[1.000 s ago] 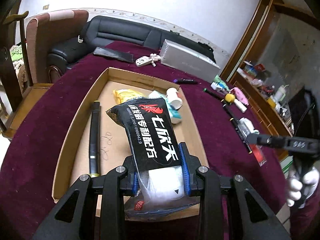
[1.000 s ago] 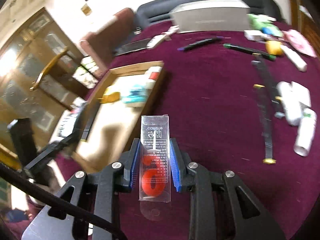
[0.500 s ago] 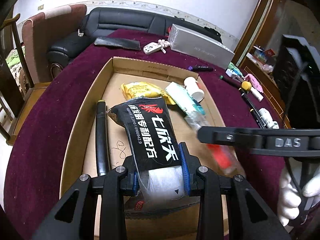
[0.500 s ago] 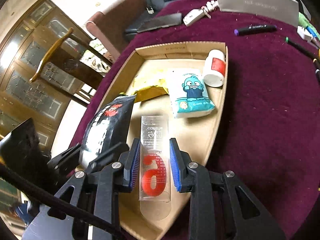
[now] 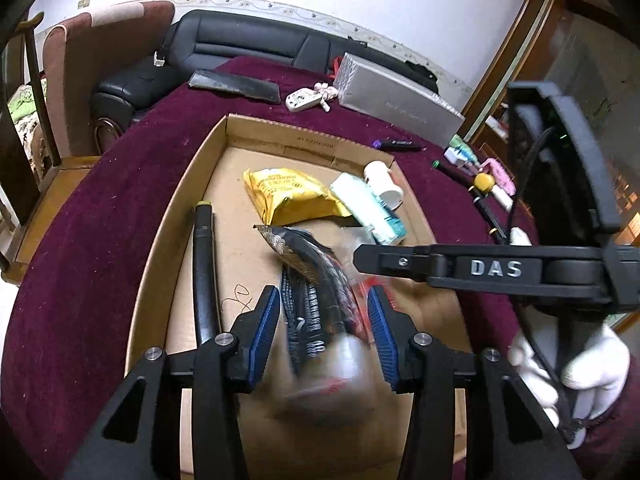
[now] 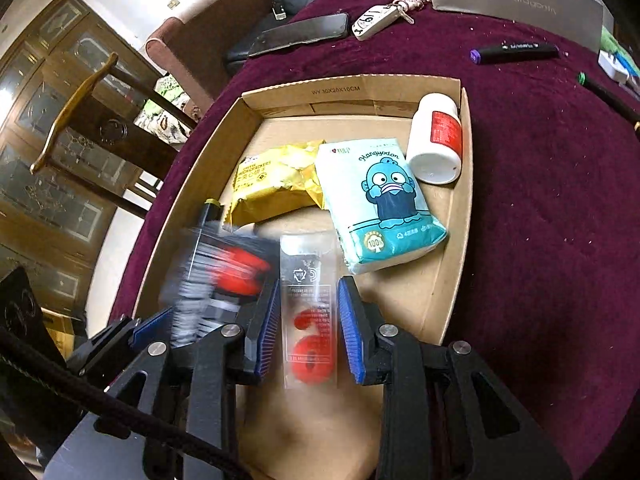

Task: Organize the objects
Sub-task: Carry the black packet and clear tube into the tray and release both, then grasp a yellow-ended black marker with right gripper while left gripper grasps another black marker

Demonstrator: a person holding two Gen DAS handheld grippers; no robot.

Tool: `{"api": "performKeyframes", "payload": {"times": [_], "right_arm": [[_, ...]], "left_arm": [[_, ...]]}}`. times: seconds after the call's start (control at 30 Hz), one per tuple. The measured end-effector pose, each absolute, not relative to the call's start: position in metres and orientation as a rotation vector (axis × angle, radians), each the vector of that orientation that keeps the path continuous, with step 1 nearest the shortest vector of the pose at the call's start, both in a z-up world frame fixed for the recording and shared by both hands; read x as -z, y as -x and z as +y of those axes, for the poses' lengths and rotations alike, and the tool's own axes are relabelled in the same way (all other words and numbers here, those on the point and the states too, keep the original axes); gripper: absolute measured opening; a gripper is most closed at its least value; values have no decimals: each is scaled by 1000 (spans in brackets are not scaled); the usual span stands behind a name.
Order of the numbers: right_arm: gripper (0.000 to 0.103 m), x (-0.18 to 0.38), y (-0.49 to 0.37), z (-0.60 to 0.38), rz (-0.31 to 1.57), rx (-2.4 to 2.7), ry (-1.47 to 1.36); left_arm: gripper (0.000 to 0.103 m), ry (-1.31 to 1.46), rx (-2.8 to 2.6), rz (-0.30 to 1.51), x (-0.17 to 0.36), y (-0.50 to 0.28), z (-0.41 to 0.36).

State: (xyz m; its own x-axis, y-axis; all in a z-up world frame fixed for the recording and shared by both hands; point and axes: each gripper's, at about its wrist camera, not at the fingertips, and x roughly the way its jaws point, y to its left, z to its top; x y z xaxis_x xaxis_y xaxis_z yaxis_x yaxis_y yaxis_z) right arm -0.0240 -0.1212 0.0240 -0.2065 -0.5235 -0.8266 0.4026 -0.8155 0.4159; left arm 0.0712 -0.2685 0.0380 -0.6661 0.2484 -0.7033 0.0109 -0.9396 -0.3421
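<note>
"DAS" on right claw (image 5: 496, 269); "Hangyodon" on tissue pk (image 6: 380, 200); "WY 30X20X10CM" on box (image 6: 336, 90).

The shallow brown cardboard tray (image 5: 182, 216) is viewed close from its near end by the left wrist camera, faced along its length toward the black leather sofa (image 5: 240, 46). The same tray (image 6: 456, 216) is looked down on from close above by the right wrist camera, set just to the right and angled toward the wooden glass-fronted cabinet (image 6: 44, 128). Shared by both views are the tray, the yellow foil snack packet (image 5: 288, 196) (image 6: 272, 184) and the maroon velvet tablecloth (image 5: 100, 208) (image 6: 552, 200).
</note>
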Motion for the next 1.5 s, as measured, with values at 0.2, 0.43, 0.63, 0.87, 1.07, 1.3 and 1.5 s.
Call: {"api": "performKeyframes", "payload": {"times": [0.2,0.43,0.63,0.87,1.07,1.3,1.5], "right_arm": [[33,-29,28,-117,-159,2096,-1457],[32,-30,51,-135,-149,2105,-1439],[33,-50,40,-121,-179,2111,-1384],[43,-104,13,-28,-217,2333,-1220],[76,-141,-11,88,-164,2684,-1075],[72,-91,16,171,-430,2629,-1305],[51,-47,34,165,-456,2450,-1416]], "left_arm": [[41,1115,-2712,-560,-54,-92,-279],[42,1083,-2715,-630,-60,-104,-286],[43,1090,-2712,-657,-59,-108,-284],[47,1052,-2666,-634,-72,-116,-261],[52,1026,-2570,-621,-81,-115,-224],[52,1100,-2453,-524,-78,-109,-159],[52,1118,-2438,-441,-84,-111,-132]]}}
